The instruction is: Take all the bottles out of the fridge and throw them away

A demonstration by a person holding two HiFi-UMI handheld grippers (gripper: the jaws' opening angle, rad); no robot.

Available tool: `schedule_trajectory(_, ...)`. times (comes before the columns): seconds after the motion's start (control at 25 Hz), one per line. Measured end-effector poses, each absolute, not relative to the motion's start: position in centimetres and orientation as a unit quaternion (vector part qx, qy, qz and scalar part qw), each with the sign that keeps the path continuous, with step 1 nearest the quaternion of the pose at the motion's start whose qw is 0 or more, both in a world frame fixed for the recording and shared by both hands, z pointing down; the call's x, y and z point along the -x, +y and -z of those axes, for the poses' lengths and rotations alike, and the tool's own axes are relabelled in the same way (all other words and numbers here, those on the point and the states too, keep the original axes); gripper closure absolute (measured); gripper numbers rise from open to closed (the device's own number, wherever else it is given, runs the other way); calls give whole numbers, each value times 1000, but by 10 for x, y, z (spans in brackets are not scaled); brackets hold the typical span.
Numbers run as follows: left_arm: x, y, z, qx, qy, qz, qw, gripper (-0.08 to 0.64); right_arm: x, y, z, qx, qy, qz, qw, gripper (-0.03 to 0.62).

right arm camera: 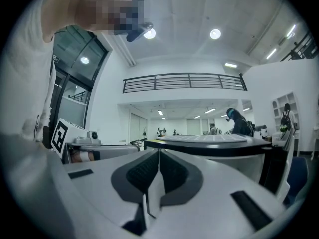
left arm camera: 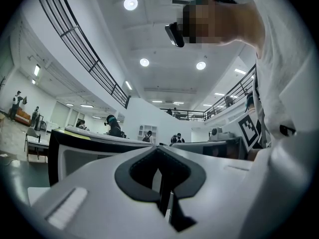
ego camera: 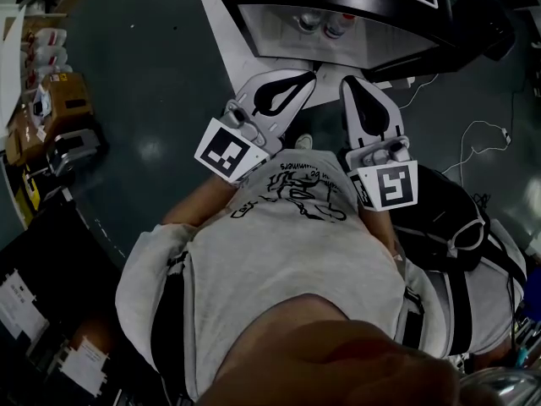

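A dark grey polished floor (ego camera: 144, 74) filled the head view, with cardboard boxes (ego camera: 69, 94) stacked along its left edge and a thin white cable (ego camera: 483, 135) trailing at the right. The gripper views looked out across a tall white hall with round ceiling lights and a railed balcony, where people stood far off. At the top of the head view stood a small black-framed fridge with a pale interior (ego camera: 406, 7), and inside it two small clear bottles (ego camera: 309, 20) stood side by side, seen from above by their caps, one greyish and one red. The person, in a light grey printed T-shirt (ego camera: 287, 252), held both tools level and pointed at the fridge front. The white left gripper (ego camera: 306, 78) had its jaws pressed together with nothing between them, its tips just short of the fridge. The white right gripper (ego camera: 349, 83), just beside it, was likewise closed and empty. Neither touched a bottle. A black backpack (ego camera: 444, 218) lay on the floor at the person's right.
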State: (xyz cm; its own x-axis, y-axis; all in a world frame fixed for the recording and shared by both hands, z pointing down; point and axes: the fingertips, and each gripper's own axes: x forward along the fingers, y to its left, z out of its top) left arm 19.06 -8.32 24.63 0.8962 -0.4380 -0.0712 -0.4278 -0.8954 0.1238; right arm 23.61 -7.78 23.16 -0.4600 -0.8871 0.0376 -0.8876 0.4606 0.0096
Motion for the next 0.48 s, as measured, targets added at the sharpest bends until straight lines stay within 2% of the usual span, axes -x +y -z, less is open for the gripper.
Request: schedule_trajectory(0.48,-209,-98,-263,-971,-232,43,34,551,-251,-88,-253,-521,-853,-8,21,581)
